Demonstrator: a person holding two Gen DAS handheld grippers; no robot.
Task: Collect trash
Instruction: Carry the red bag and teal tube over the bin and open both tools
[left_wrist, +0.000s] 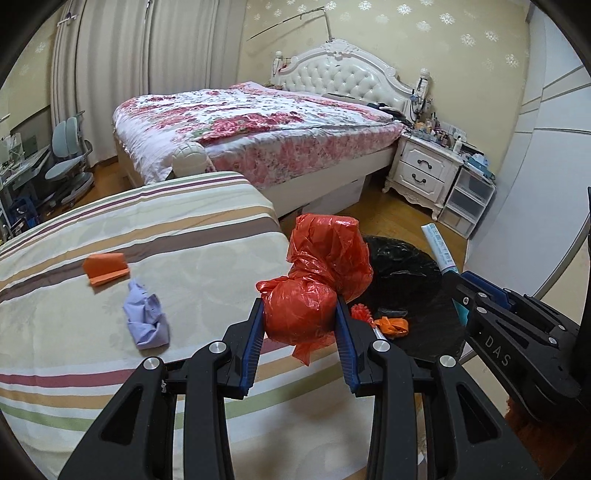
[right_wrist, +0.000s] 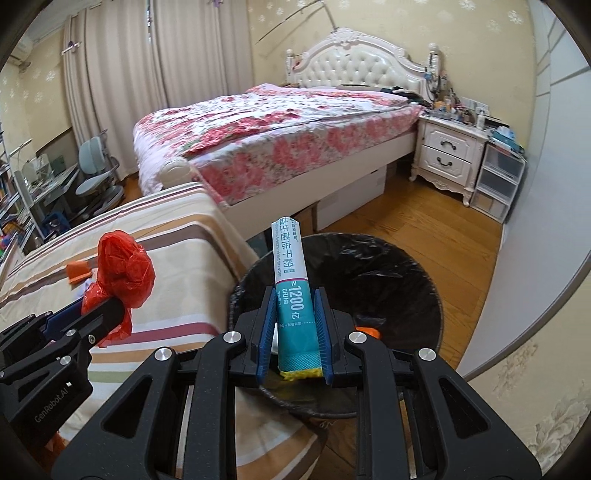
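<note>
My left gripper (left_wrist: 300, 308) is shut on a crumpled red plastic bag (left_wrist: 321, 273), held over the edge of the striped bed next to the bin. From the right wrist view the same red bag (right_wrist: 123, 271) shows at the left, in the left gripper (right_wrist: 105, 310). My right gripper (right_wrist: 295, 295) is shut on a teal and white sachet (right_wrist: 291, 273), which stands above the black-lined trash bin (right_wrist: 406, 269). That sachet (left_wrist: 439, 249) and the right gripper (left_wrist: 460, 280) also show at the right of the left wrist view. Orange scraps (left_wrist: 393, 325) lie inside the bin (left_wrist: 410, 266).
On the striped bedcover (left_wrist: 177, 236) lie an orange box (left_wrist: 105, 269) and a crumpled lilac wrapper (left_wrist: 147, 315). Beyond stand a floral bed (left_wrist: 258, 125), a white nightstand (left_wrist: 424, 170), plastic drawers (left_wrist: 469, 199) and a desk chair (left_wrist: 68, 155). A wooden floor (right_wrist: 424, 214) runs around the bin.
</note>
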